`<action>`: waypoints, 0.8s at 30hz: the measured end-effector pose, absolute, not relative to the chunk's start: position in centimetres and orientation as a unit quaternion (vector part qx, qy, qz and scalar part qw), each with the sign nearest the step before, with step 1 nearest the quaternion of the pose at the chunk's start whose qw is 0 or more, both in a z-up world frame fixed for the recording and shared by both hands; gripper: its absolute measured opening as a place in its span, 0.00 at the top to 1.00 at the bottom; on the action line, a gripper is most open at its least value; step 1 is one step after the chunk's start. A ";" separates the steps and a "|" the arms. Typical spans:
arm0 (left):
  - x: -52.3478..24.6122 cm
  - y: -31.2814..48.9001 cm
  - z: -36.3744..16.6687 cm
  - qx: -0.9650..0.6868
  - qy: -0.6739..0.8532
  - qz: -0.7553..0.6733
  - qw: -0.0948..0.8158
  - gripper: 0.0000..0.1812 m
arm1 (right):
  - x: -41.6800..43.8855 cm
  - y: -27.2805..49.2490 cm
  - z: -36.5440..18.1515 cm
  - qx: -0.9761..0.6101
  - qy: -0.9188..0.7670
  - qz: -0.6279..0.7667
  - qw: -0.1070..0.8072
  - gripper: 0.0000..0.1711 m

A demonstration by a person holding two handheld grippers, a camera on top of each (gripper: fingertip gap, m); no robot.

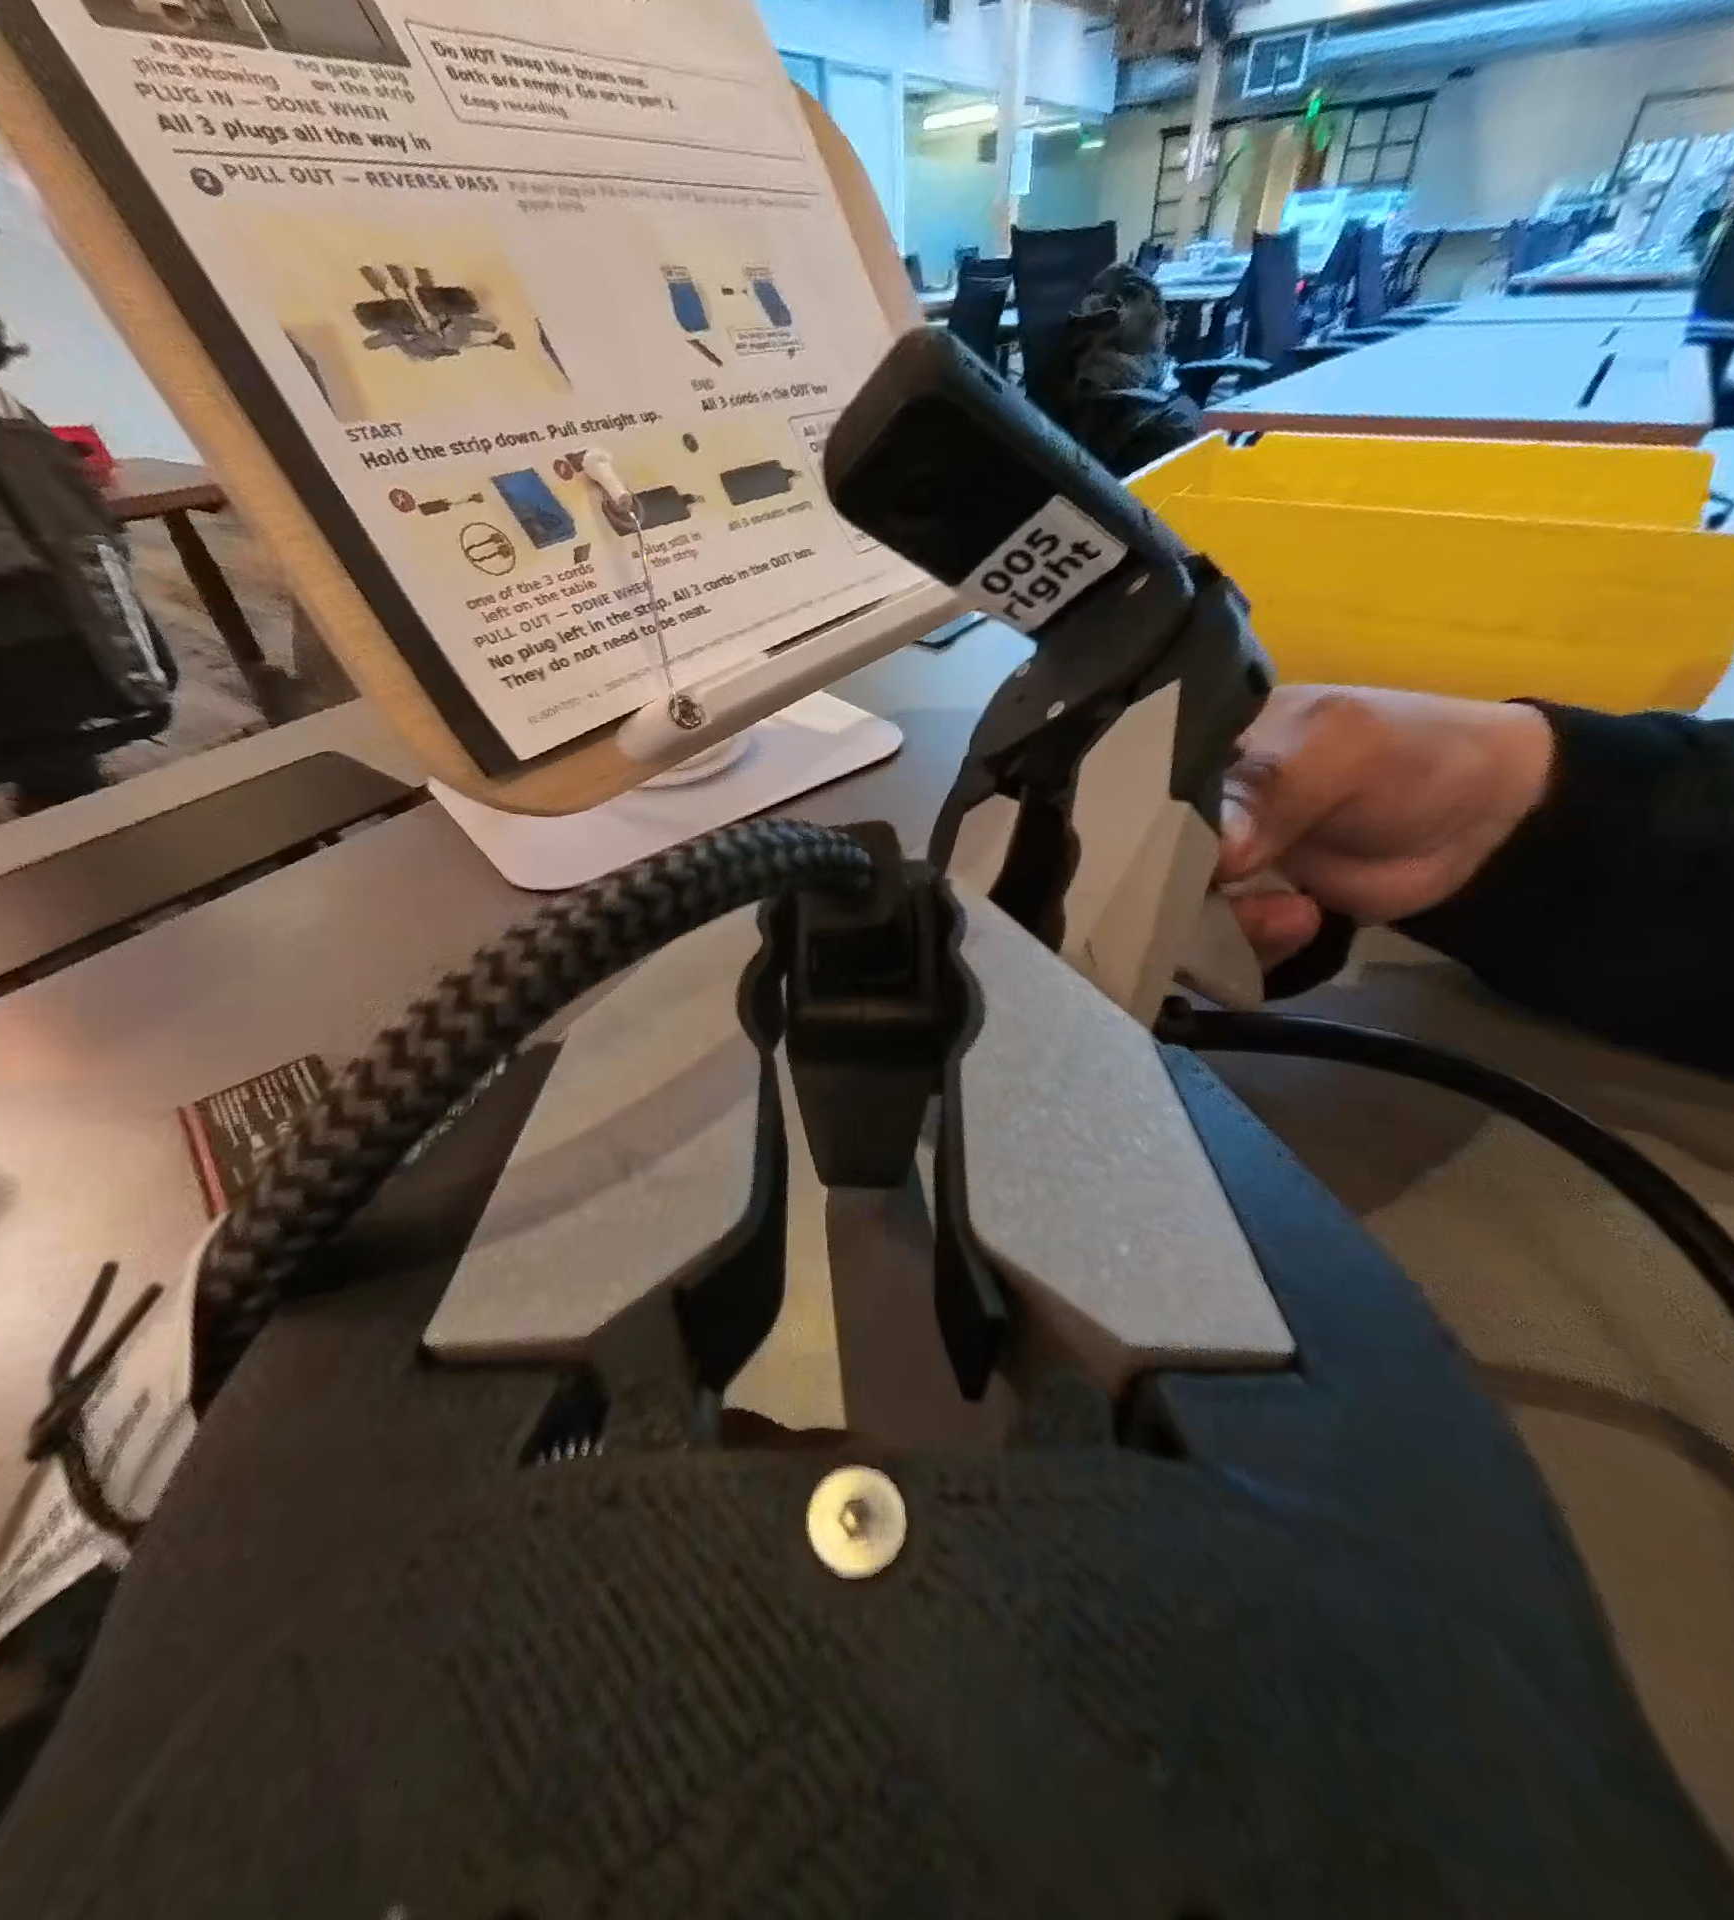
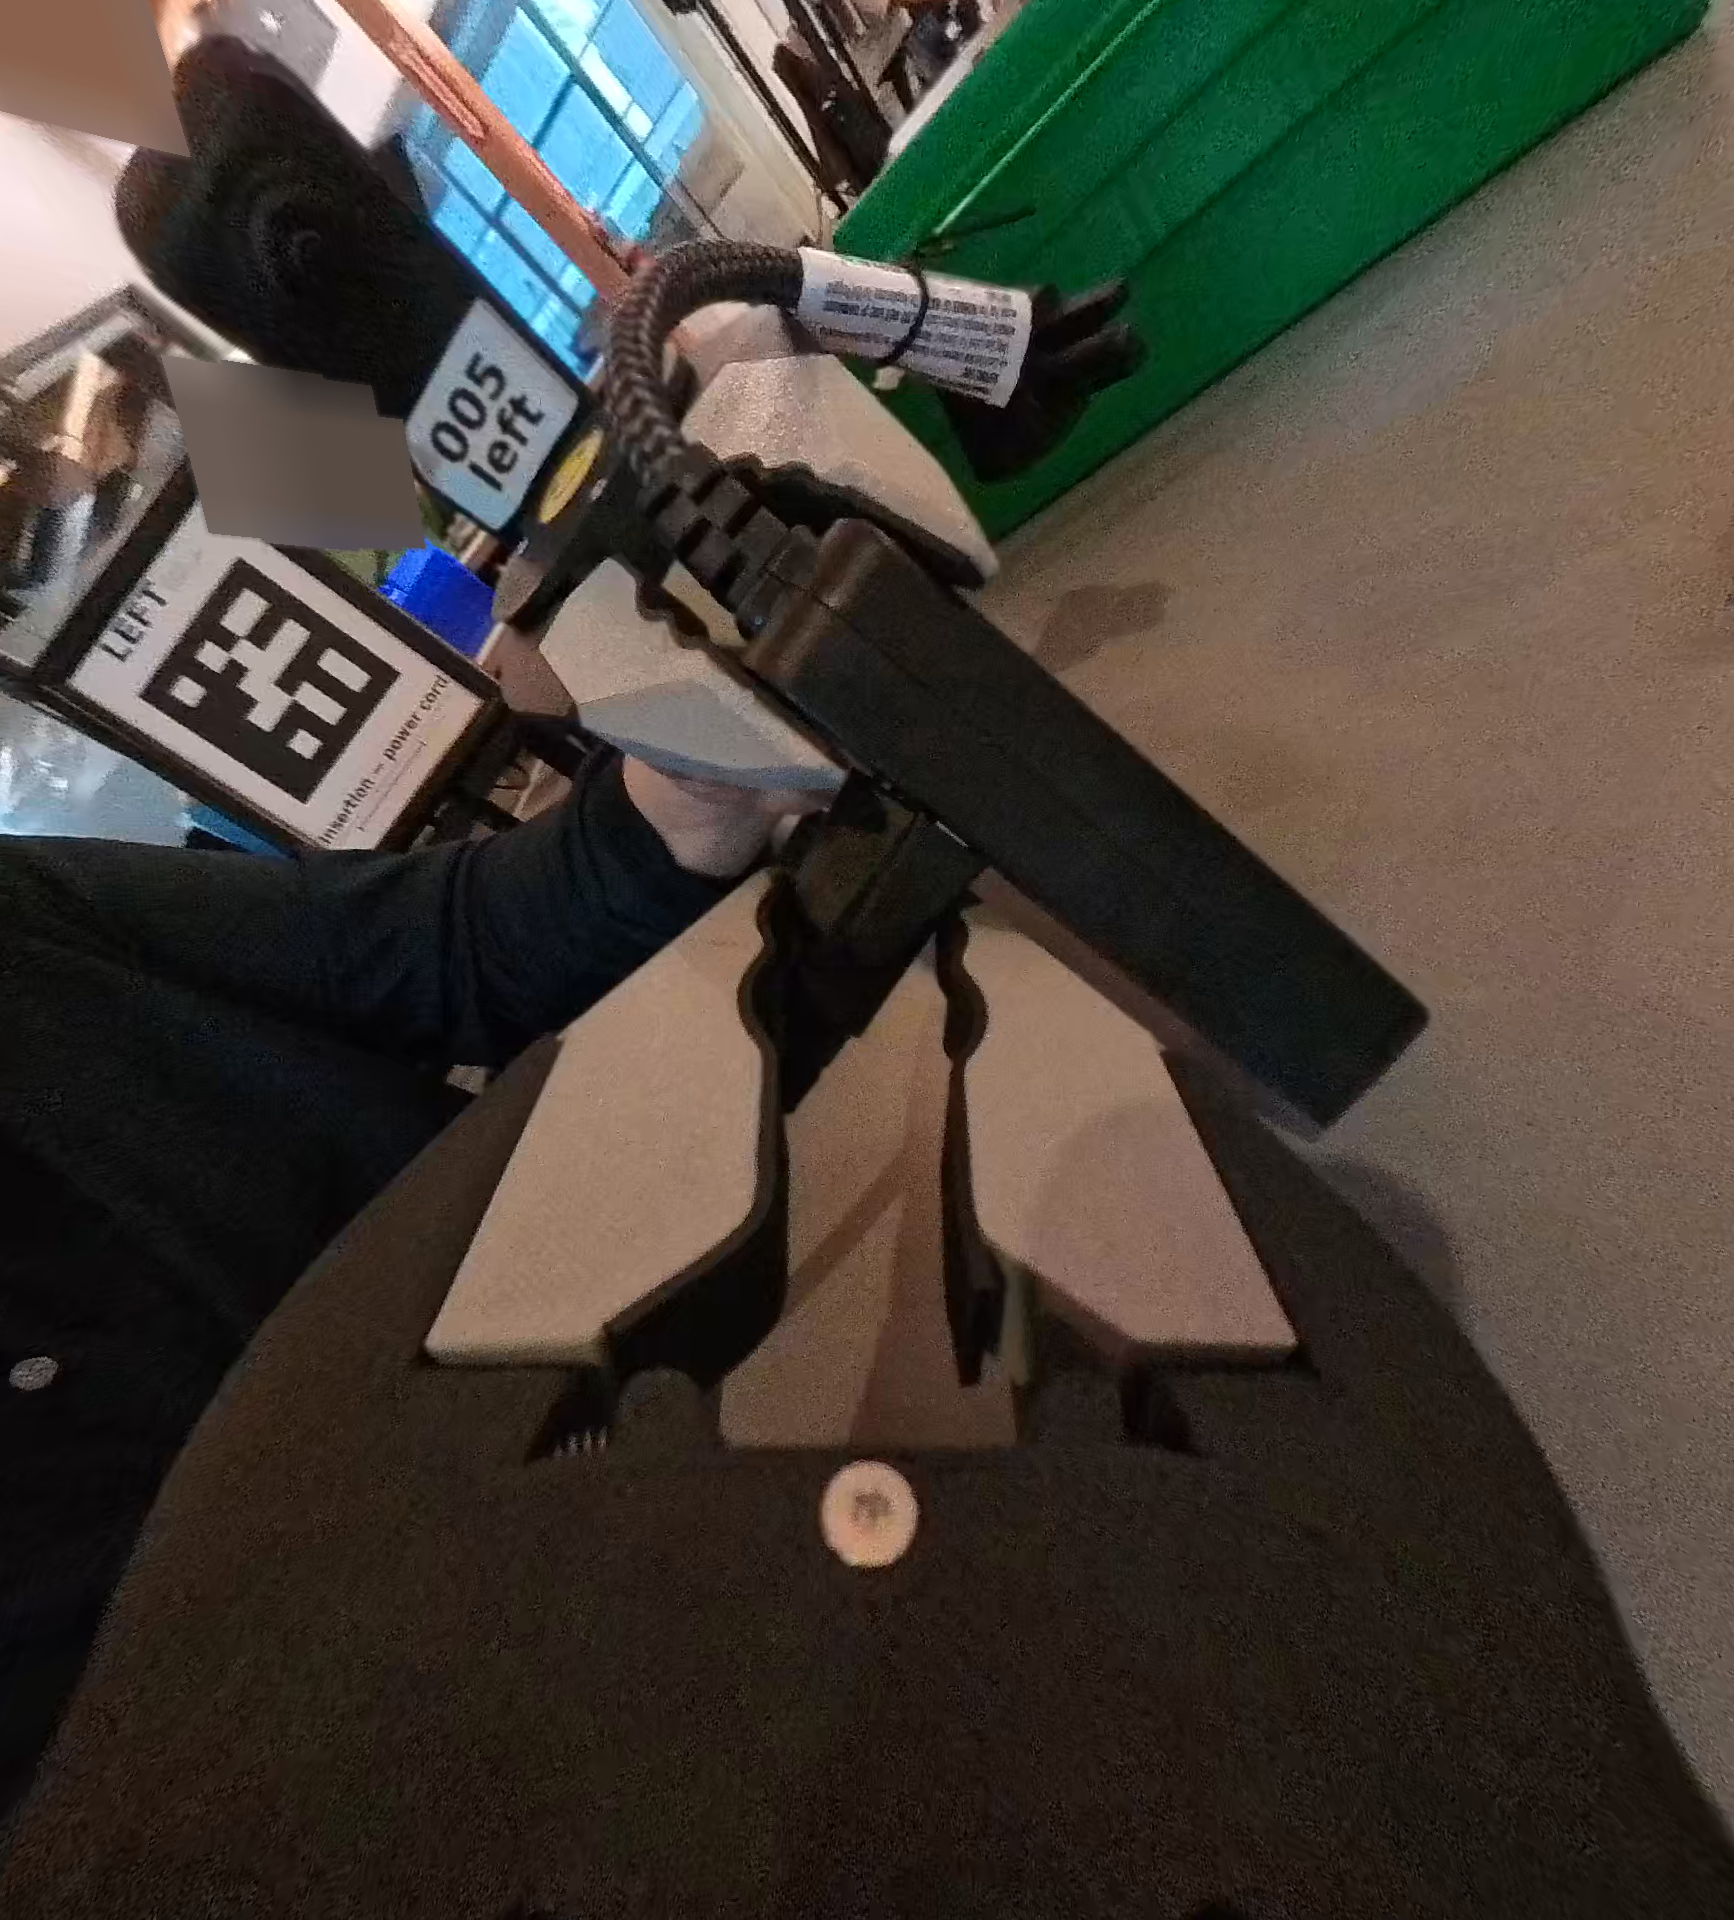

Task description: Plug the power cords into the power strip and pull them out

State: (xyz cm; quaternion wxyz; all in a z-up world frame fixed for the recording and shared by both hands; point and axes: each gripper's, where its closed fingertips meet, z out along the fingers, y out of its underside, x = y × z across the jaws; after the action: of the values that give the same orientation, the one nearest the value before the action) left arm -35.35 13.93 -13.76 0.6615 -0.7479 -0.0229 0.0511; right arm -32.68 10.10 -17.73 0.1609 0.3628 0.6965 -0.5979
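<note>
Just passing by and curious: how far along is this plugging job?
Nothing looks finished yet. In hand: the left gripper clamps the power strip by its braided cord end; the right gripper grips one plug at the strip. Left: seating or freeing it, can't tell which.

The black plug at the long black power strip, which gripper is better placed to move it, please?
Right. The right gripper is shut on the black plug; the left gripper clamps the power strip's braided-cord end.
</note>
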 end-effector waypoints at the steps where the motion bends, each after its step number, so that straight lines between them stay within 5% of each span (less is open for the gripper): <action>1: -35.3 13.9 -13.9 -0.750 -0.021 0.051 0.660 0.86 | -32.6 10.0 -17.7 0.360 0.694 -0.600 0.167 0.85; 10: -35.6 13.9 -14.0 -0.751 -0.016 0.071 0.656 0.86 | -32.8 9.7 -18.0 0.362 0.687 -0.608 0.168 0.85; 15: -37.2 13.9 -13.7 -0.746 -0.056 0.110 0.655 0.85 | -35.0 10.7 -18.7 0.365 0.771 -0.520 -0.047 0.85; 21: -36.8 13.6 -13.8 -0.753 -0.046 0.146 0.640 0.86 | -34.5 9.8 -18.7 0.389 0.706 -0.587 0.082 0.88; 24: -37.1 13.8 -13.3 -0.743 -0.033 0.183 0.643 0.85 | -34.5 10.2 -18.1 0.378 0.732 -0.566 0.034 0.88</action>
State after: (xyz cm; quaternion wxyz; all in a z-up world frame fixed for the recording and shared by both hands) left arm -37.05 13.84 -13.33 0.6431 -0.7428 -0.0325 0.1834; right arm -34.47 10.19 -18.12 0.0335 0.3781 0.7321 -0.5656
